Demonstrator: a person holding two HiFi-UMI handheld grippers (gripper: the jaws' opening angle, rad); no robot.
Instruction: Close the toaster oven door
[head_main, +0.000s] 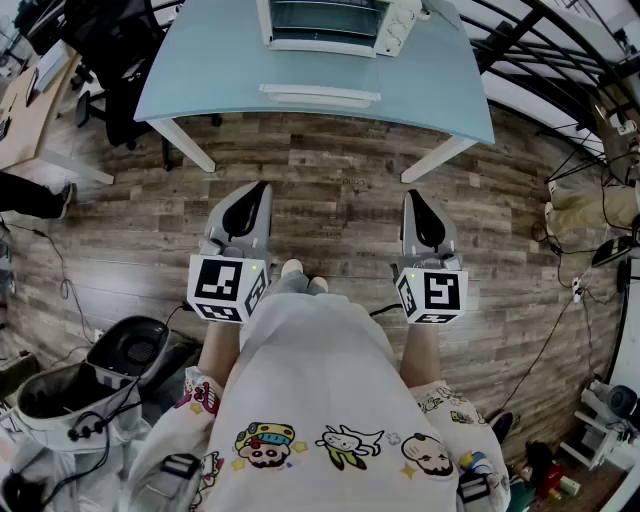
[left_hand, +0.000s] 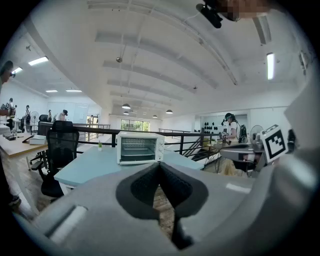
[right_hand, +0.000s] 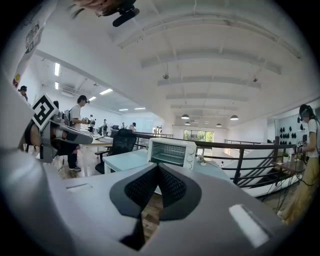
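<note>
The white toaster oven (head_main: 330, 25) stands at the far side of a pale blue table (head_main: 200, 70). Its glass door lies folded down toward me, with the white handle bar (head_main: 320, 95) at the front. Both gripper views also show the oven (left_hand: 140, 147) (right_hand: 172, 152) straight ahead, its rack visible. My left gripper (head_main: 260, 190) and right gripper (head_main: 412, 197) hover side by side over the wood floor, well short of the table. Each is shut with nothing between its jaws, as seen in the left gripper view (left_hand: 160, 165) and the right gripper view (right_hand: 158, 166).
A black office chair (left_hand: 60, 147) stands left of the table, and a black railing (right_hand: 240, 150) runs behind it. A grey bin with cables (head_main: 60, 395) sits on the floor at my left. More cables and gear (head_main: 590, 250) lie to the right. People stand at desks further off.
</note>
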